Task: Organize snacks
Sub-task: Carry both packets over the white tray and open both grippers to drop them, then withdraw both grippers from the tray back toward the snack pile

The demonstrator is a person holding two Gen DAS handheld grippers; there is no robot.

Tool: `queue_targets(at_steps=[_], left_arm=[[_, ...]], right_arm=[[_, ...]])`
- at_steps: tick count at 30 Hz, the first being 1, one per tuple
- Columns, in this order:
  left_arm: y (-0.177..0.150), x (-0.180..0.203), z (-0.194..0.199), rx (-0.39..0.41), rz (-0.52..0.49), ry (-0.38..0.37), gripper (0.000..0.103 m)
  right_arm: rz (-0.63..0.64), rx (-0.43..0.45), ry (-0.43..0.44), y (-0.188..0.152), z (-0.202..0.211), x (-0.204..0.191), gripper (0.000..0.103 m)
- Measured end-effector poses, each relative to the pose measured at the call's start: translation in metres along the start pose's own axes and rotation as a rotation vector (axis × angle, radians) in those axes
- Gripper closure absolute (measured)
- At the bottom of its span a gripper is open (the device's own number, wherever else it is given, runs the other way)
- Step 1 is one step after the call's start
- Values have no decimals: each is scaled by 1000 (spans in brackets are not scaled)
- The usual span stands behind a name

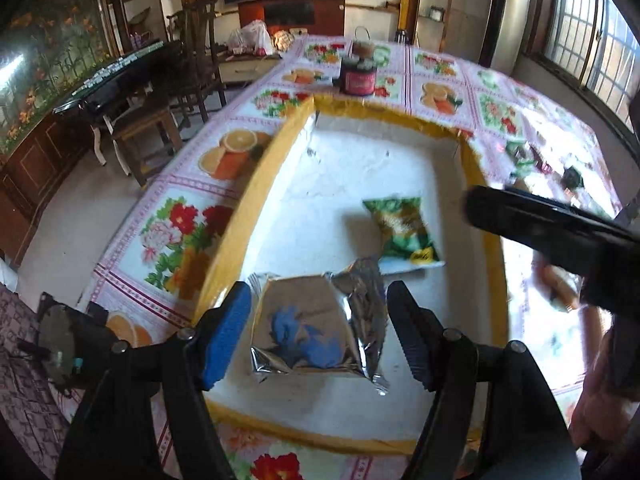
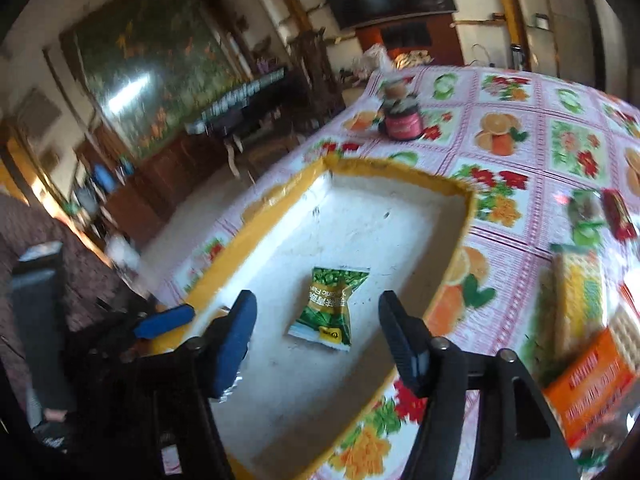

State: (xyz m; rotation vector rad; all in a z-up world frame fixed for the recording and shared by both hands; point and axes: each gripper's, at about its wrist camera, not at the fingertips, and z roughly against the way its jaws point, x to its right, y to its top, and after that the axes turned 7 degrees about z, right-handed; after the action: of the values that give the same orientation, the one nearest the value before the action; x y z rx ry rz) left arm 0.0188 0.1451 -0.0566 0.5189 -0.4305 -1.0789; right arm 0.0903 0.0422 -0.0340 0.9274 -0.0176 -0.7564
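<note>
Inside the yellow-rimmed white tray [image 1: 256,184] on the fruit-and-flower tablecloth [image 1: 440,92]: two snack packs. The silver foil packet [image 1: 320,328] with blue print lies flat on the tray floor at the near edge, between the left gripper [image 1: 320,336] fingers. Jaws stand apart, pads either side of the packet with a visible gap on both sides, not pressing it. The green snack packet [image 2: 330,308] lies flat further in, near tray centre, just beyond the foil one, not touching it as far as the left view shows.

The right gripper [image 2: 318,336] hangs over the tray with jaws apart, nothing between the pads; the green packet sits on the tray floor below and ahead of its fingertips, apart from both. In the left view the right gripper body is a dark blur at the right tray edge.

Outside the tray, right side of the table: a yellow-green pack [image 2: 580,292], an orange box [image 2: 592,392] nearest the camera, and small red and green wrapped items [image 2: 600,212] further back; all blurred. A dark red jar [image 1: 358,76] stands beyond the tray's far rim, another small container behind it.
</note>
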Motion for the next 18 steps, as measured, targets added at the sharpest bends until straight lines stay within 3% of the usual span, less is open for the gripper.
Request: queue_targets(at_steps=[6,9,11,13,16,18], left_arm=[[1,21,32,56,-9,-63,31],[-2,40,46,71,-25,-122,30],[-4,54,55,81,-45,-150,29],[-7,68,63,91,-71,-177,28],[-13,88,70,94,-109,-204,27],[-17,102,73,91,-136,-222,27]], right_arm=[[-140,269,92,-18,80,20,30],[-211,488,100,-32,135,28,17],[-263,716,173,-52,182,36,13],[-302,900,160,-70,221,42,7],[-347,1034,214,-85,261,56,6],[-377,1042,201,-87,277,63,6]])
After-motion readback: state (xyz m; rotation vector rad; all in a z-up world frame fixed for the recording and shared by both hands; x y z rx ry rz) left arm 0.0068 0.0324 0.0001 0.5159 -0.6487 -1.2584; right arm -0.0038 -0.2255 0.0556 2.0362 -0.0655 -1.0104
